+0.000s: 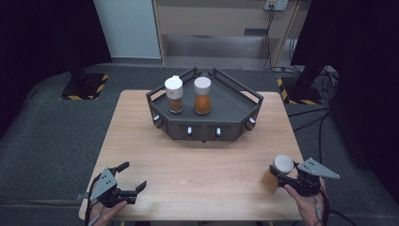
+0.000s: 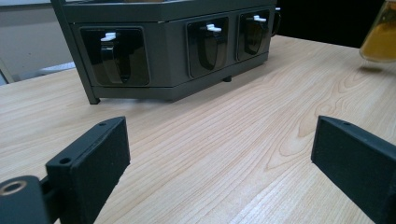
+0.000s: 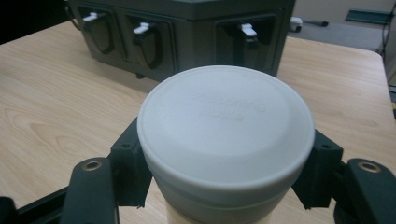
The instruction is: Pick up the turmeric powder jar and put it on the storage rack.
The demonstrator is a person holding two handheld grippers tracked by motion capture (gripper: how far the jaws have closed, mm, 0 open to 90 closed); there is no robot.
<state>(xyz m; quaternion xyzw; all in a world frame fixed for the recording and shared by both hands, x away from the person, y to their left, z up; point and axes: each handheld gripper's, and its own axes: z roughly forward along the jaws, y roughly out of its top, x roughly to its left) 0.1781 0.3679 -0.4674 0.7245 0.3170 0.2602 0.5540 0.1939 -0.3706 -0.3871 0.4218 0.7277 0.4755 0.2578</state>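
Observation:
A spice jar (image 1: 282, 165) with a white lid and orange powder sits between the jaws of my right gripper (image 1: 281, 174) near the table's right front corner. The jaws are shut on it just under the lid (image 3: 224, 121), one finger (image 3: 130, 163) pressing on each side. The jar leans to the left, and in the left gripper view the jar (image 2: 380, 35) seems to hang slightly above its shadow. My left gripper (image 1: 133, 175) rests at the front left, open, its pads (image 2: 93, 158) wide apart over bare wood.
A dark angular rack (image 1: 207, 127) stands at the table's far middle, with hooks along its front (image 2: 173, 51). Two more white-lidded spice jars (image 1: 174, 94) (image 1: 203, 95) stand upright on its shelf. Light wood tabletop (image 1: 197, 165) lies between rack and grippers.

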